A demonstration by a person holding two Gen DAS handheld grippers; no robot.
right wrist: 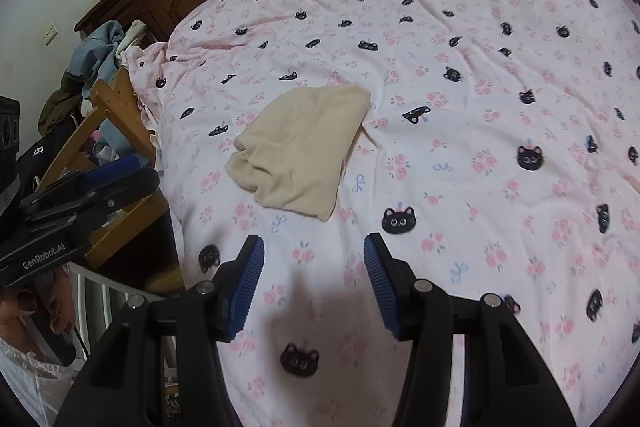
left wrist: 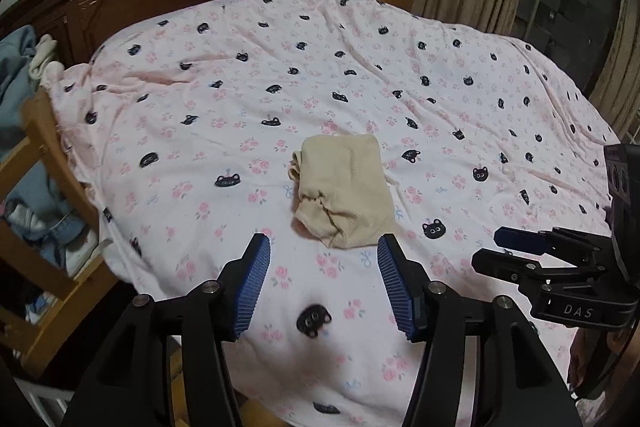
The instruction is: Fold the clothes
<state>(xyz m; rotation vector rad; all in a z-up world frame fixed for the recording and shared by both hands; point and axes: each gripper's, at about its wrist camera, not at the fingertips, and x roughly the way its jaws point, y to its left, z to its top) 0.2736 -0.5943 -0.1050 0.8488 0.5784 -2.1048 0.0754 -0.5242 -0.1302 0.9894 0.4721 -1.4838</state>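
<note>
I see the beige garment point(left wrist: 343, 191) lying folded on the pink cat-print sheet point(left wrist: 224, 75), just ahead of both tools. My left gripper point(left wrist: 323, 283) hangs above the sheet with its jaws spread wide, holding nothing. My right gripper point(right wrist: 314, 281) is likewise wide open and empty, the garment ahead and to its left. A wooden chair point(right wrist: 116, 107) piled with clothes stands beside the bed.

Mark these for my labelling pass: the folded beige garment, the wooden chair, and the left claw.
folded beige garment point(left wrist: 344, 187), left wrist view, middle of its top layer.
wooden chair point(left wrist: 60, 163), left wrist view, slanted back rail.
left claw point(left wrist: 324, 267), left wrist view, midway between its open fingertips.
</note>
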